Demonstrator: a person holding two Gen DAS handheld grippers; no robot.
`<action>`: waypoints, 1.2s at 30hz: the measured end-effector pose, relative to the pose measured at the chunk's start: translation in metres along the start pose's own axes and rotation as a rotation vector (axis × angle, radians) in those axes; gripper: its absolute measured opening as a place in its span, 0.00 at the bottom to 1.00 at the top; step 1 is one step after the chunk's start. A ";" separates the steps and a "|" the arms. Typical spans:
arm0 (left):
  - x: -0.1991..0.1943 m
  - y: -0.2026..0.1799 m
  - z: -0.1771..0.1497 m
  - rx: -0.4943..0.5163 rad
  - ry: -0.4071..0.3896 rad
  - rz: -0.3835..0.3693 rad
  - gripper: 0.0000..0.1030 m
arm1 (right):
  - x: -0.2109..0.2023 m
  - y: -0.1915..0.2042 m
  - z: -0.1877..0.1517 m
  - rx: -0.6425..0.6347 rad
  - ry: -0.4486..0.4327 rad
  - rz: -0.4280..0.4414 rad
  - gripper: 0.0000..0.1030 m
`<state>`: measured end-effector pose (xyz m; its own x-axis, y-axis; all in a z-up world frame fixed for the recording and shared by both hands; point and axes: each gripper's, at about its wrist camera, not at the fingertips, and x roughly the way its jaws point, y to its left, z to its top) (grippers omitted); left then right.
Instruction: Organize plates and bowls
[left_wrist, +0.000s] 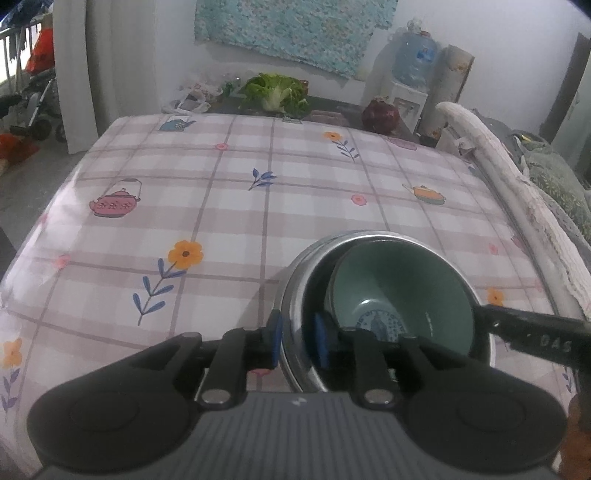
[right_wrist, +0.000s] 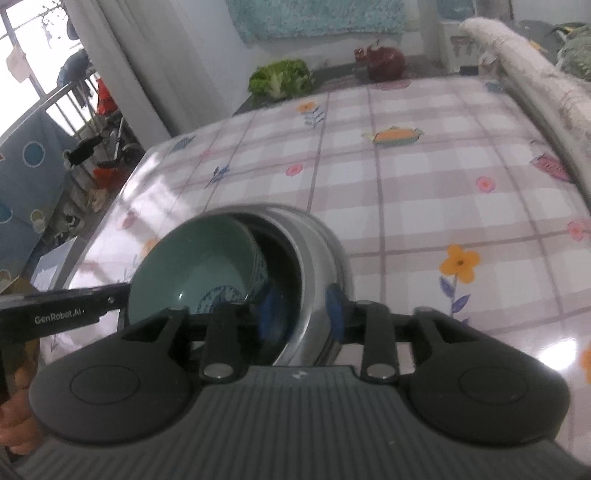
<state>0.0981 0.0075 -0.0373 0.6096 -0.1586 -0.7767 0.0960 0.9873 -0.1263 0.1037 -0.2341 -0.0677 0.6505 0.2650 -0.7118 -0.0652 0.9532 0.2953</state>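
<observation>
Left wrist view: the left gripper (left_wrist: 297, 341) is clamped on the near wall of the steel bowl (left_wrist: 295, 295), one blue pad inside, one outside. A green ceramic bowl (left_wrist: 402, 291) is nested tilted within, on the checked tablecloth (left_wrist: 229, 206). The right gripper (right_wrist: 301, 312), seen in its own view, is pinched on the opposite steel rim (right_wrist: 314, 254); lettuce (right_wrist: 280, 77) is seen beyond

green bowl (left_wrist: 402, 291) base hidden by fingers (left_wrist: 320, 341), hand (right_wrist: 14, 417) cropped
</observation>
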 end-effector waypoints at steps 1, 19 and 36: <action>-0.002 0.000 0.000 0.001 0.000 0.010 0.31 | -0.002 -0.001 0.001 0.001 -0.011 -0.007 0.48; -0.051 0.002 -0.006 0.011 -0.063 0.081 0.89 | -0.064 0.013 -0.029 -0.006 -0.100 -0.039 0.89; -0.068 -0.005 -0.051 0.076 -0.018 0.105 0.98 | -0.094 0.045 -0.080 -0.084 -0.101 -0.132 0.99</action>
<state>0.0159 0.0128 -0.0154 0.6333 -0.0550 -0.7720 0.0900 0.9959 0.0028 -0.0212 -0.2044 -0.0384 0.7297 0.1253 -0.6721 -0.0349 0.9886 0.1464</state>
